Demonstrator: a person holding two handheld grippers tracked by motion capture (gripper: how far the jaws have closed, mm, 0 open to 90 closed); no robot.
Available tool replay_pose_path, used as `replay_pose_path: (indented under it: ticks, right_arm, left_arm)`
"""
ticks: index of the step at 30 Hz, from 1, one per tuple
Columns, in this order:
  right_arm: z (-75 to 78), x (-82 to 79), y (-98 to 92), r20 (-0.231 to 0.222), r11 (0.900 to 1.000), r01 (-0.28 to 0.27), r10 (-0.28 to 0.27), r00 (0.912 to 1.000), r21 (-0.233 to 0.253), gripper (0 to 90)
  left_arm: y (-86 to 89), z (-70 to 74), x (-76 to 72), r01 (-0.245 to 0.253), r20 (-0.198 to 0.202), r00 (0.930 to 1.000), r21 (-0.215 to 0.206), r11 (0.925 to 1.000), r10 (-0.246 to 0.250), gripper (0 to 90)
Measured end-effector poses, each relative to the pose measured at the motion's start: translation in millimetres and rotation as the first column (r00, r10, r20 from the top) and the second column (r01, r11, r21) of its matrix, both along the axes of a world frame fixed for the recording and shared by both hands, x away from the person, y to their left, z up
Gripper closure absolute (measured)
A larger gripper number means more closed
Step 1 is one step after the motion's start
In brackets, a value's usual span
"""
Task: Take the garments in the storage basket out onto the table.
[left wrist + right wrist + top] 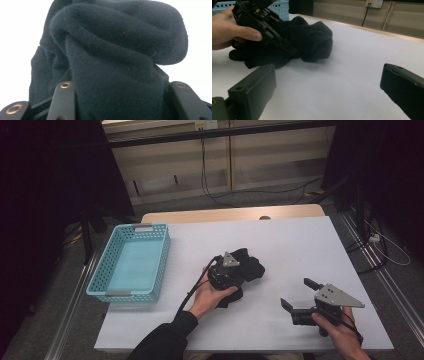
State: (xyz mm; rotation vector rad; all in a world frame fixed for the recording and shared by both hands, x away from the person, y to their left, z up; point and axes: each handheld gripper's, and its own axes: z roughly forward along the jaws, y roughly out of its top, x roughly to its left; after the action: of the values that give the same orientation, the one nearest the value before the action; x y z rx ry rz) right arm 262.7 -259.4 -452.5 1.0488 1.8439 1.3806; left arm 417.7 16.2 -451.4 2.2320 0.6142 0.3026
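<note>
No readable text, labels, brands or numbers anywhere.

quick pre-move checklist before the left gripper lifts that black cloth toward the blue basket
1. Grip: left gripper has its jaws closed on a fold of the black cloth – ok.
2. Whole cloth gathered: part of it lies on the table under the left hand – not ok.
3. Basket ready: blue basket looks empty and sits upright at the table's left – ok.
4. Path to the basket: bare white table between cloth and basket – ok.
5. Right gripper out of the way: open, holding nothing, apart from the cloth – ok.
6. Grip strength for a lift – cannot tell.
</note>
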Motion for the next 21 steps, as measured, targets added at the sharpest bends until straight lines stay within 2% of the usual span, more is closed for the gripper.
replay_pose_path:
  ticks: [4,6,12,14,18,21]
  right_arm:
    - [0.0,0.0,-0.3,0.000,1.000,0.000,0.000,1.0000,0.001,0.1]
    - [0.0,0.2,-0.2,0.000,1.000,0.000,0.000,1.0000,0.001,0.1]
    - [0.1,-0.4,-0.1,0.001,1.000,-0.002,0.002,1.0000,-0.002,0.1]
    - [-0.2,0.2,0.1,-0.001,1.000,0.000,0.000,1.0000,-0.005,0.1]
    - [-0.1,0.0,0.0,0.000,1.000,0.000,0.000,1.0000,-0.006,0.0]
    - [0.1,-0.1,-0.3,-0.002,1.000,-0.001,0.001,1.0000,-0.002,0.0]
  left_arm:
    - [2.8,0.6,0.9,0.010,-0.012,0.9999,-0.029,0.9995,-0.011,42.2]
    - [3.9,1.5,0.8,0.014,-0.003,0.9999,-0.036,0.9993,-0.015,38.4]
    - [9.4,7.8,-0.1,-0.004,-0.011,0.9999,-0.076,0.9971,0.003,22.7]
    - [10.1,10.4,-1.3,-0.012,-0.003,0.9999,-0.075,0.9971,0.012,16.3]
    - [13.9,19.6,-7.6,-0.021,0.008,0.9997,-0.090,0.9957,0.022,10.2]
    - [19.9,29.3,-15.0,-0.022,0.041,0.9988,-0.135,0.9905,0.027,8.8]
